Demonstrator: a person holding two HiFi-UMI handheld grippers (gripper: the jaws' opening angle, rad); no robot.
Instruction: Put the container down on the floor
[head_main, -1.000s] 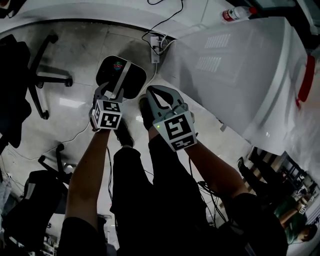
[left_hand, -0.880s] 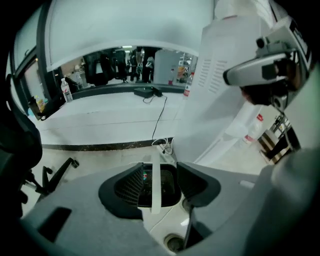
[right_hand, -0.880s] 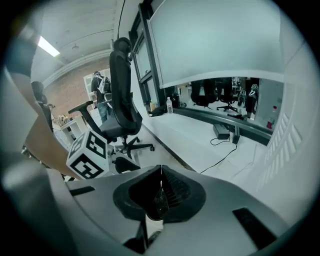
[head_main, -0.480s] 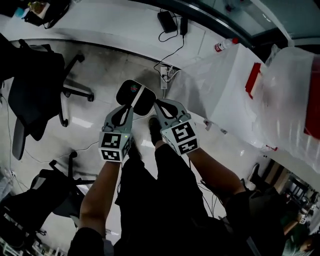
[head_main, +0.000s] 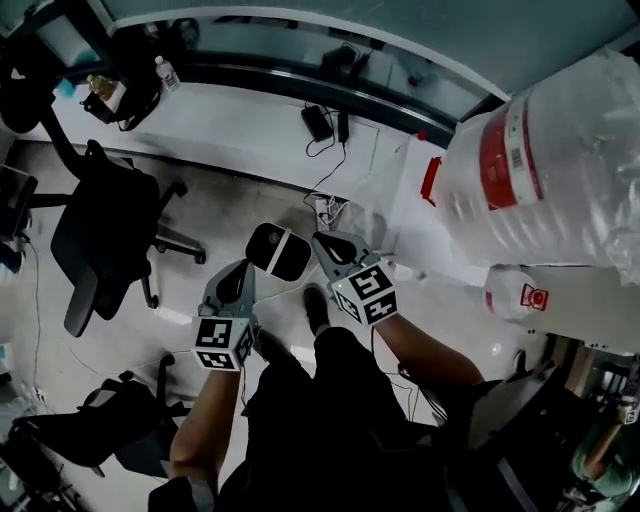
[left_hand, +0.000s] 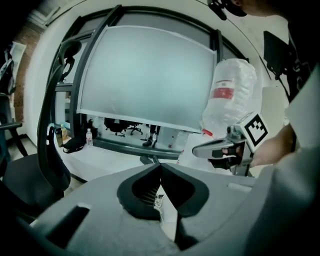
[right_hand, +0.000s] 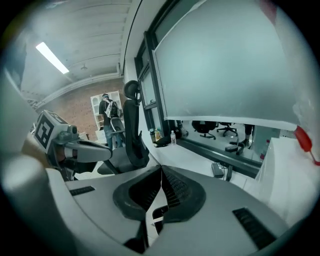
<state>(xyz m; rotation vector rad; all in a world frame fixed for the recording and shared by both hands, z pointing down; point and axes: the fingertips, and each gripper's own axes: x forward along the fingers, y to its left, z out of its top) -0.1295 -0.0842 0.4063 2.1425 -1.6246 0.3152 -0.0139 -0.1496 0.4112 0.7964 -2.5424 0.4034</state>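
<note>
The two jaws of the left gripper (left_hand: 160, 167) stand together, their tips meet, and nothing is between them; they have just been closing. The jaws of the right gripper (right_hand: 161, 170) are also together, tip against tip, and they hold nothing. Each gripper is in one hand of the person, with the marker cube at its back, and both point forward and a little down. Each gripper view shows the other gripper at its side, well apart.

The container (head_main: 278, 251) is a dark, rounded thing with a white band across it. It lies on the pale floor (head_main: 200, 205), free of both grippers. In the head view it shows between the two gripper tips, just ahead of the person's dark shoe (head_main: 316, 305). Neither gripper view shows it.

Beyond the container a power strip (head_main: 325, 210) with cables lies on the floor, at the foot of a long white desk (head_main: 250, 130). A black office chair (head_main: 105, 230) stands to the left, and a small water bottle (head_main: 165, 72) stands on the desk above it. To the right there is a large bundle in clear plastic wrap (head_main: 560, 150) with a red label. Behind the desk a wide window with a pale blind (left_hand: 150, 80) fills the wall.
</note>
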